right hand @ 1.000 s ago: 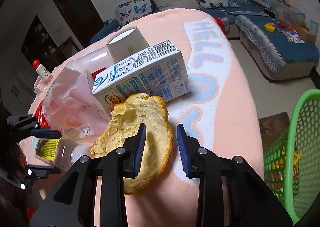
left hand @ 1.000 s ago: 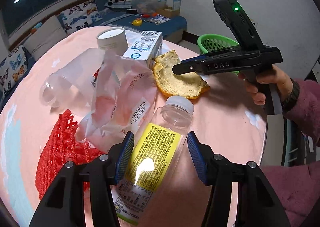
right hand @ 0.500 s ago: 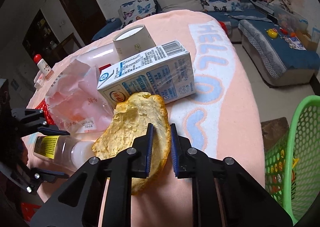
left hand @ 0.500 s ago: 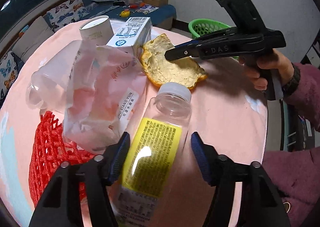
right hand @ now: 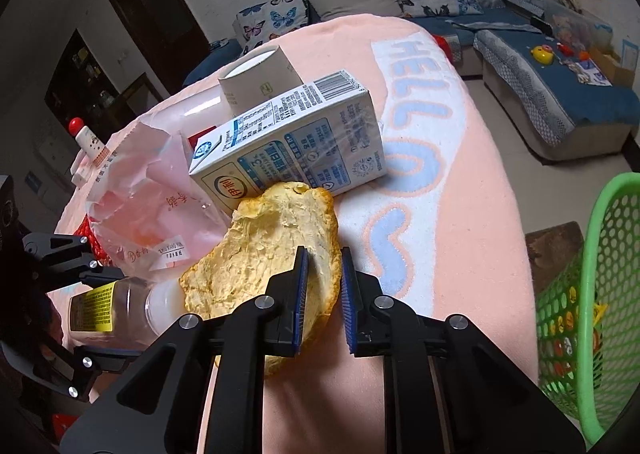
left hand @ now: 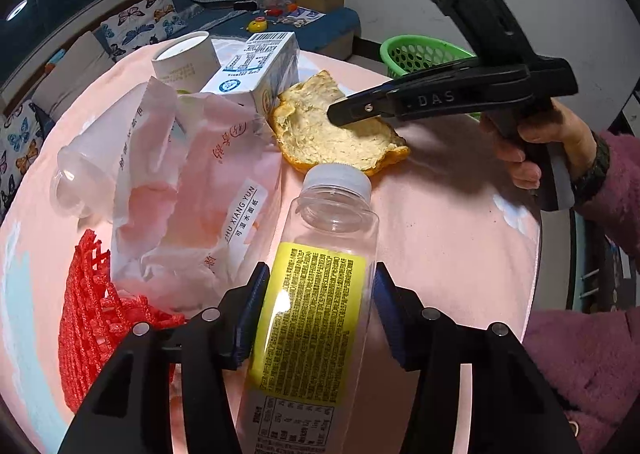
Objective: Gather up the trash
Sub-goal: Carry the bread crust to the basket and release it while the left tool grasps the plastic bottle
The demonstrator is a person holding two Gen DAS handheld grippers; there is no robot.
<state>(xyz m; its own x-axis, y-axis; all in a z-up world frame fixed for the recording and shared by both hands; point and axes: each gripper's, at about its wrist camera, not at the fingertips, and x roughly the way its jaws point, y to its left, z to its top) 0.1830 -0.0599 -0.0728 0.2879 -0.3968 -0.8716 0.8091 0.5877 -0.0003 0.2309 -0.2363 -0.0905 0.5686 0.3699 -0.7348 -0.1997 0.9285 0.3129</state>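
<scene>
Setting: a living room with butterfly-print sofa cushions; a round table under a pink towel cloth (right hand: 476, 213) carries a heap of rubbish.
Right gripper (right hand: 322, 298): its blue-padded fingers are nearly together, pinching the near edge of the large pale pomelo peel (right hand: 272, 246), which lies pith-up; gripping the rim suits a curved, floppy rind that would be hard to take flat.
Left gripper (left hand: 318, 314): its fingers straddle the labelled body of the clear plastic bottle with a yellow label (left hand: 316, 294), lying on its side; the pads sit right at the bottle's sides, but whether they press it I cannot tell.
Neighbours: a white-and-blue milk carton (right hand: 296, 145) touches the peel's far end; a paper cup (right hand: 260, 81), a crumpled pink-printed plastic wrapper (left hand: 200, 189) and red foam netting (left hand: 96, 318) lie near.
Destination: a green perforated plastic basket (right hand: 592, 314) stands on the floor beside the table, presumably the bin.
Judgement: both grasps look under way; lifting has yet to follow.
</scene>
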